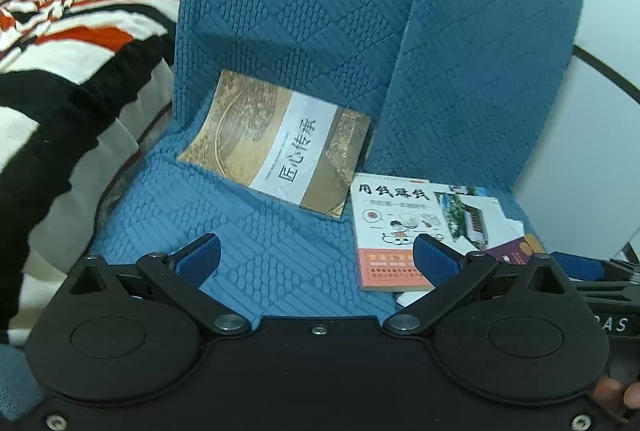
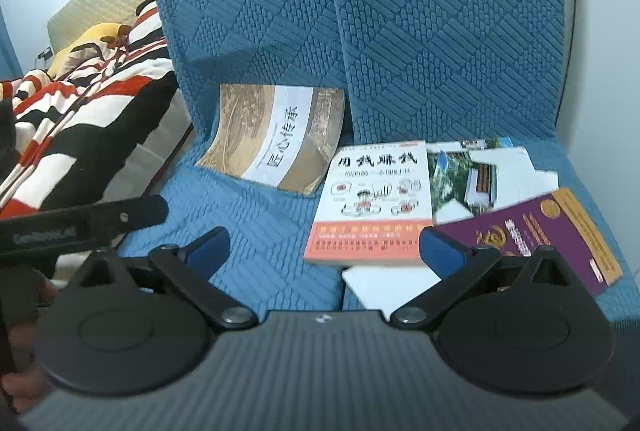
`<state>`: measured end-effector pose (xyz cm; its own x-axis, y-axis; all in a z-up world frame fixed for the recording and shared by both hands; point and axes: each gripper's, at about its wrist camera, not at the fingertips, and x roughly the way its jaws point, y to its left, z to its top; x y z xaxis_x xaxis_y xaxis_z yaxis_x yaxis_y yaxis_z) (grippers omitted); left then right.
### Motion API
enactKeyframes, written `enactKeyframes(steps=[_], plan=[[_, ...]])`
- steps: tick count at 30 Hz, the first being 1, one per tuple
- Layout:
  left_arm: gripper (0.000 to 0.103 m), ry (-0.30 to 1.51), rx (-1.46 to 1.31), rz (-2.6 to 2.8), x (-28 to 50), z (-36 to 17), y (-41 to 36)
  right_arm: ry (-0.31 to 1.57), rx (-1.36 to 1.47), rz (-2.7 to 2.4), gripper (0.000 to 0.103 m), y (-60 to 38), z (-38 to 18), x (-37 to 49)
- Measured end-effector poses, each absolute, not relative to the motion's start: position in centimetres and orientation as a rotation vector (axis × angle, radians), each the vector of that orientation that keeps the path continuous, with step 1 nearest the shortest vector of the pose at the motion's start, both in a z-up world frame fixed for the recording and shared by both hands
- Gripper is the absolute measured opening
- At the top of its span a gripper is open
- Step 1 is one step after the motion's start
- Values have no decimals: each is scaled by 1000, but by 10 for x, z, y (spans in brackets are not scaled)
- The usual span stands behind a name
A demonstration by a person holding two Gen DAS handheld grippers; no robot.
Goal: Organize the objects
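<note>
Left gripper point(image 1: 316, 259): black two-finger tool with blue padded fingertips, nearest the left wrist camera; jaws spread wide with nothing between them, above the blue seat.
Right gripper point(image 2: 324, 253): same black build with blue pads, nearest the right wrist camera; jaws spread wide and empty, the right pad in front of the purple book's lower corner.
Other gripper seen: the left tool's black finger shows at the left edge of the right wrist view; the right tool's blue pad shows at the right edge of the left wrist view.
Seat: sofa covered in blue quilted fabric with a block pattern point(image 1: 280, 271), seat and upright back alike.
Brown book with a white band bearing black characters point(image 1: 280, 147): tilted, its far edge leaning on the sofa back, its near edge on the seat.
White paperback with cartoon drawings and an orange-red lower band point(image 2: 372, 203): flat on the seat, just right of the brown book, resting on a white sheet point(image 2: 384, 285) that sticks out beneath it.
Booklet with a photo of a building and trees point(image 2: 472, 175): flat, just beside the white paperback on the right, partly under the purple book.
Purple book with a gold emblem and tan strip point(image 2: 540, 231): rightmost, lying askew across the photo booklet.
Striped blanket, red, white and black point(image 2: 80, 119): heaped to the left of the sofa.
</note>
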<state>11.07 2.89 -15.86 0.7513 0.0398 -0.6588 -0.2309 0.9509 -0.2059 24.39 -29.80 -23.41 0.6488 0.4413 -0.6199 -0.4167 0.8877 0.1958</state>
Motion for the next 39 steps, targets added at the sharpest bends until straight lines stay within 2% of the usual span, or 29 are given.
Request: enactKeyframes(steps=[18, 34, 37, 39], plan=[[102, 818, -329, 162, 212, -210, 49, 715, 89, 510, 103, -279, -253, 341], [101, 948, -469, 224, 275, -272, 90, 828, 141, 559, 102, -245, -283, 436], [90, 958, -473, 244, 287, -278, 95, 842, 134, 569, 101, -237, -292, 452], [88, 955, -502, 264, 293, -282, 101, 840, 123, 578, 101, -232, -299, 462]])
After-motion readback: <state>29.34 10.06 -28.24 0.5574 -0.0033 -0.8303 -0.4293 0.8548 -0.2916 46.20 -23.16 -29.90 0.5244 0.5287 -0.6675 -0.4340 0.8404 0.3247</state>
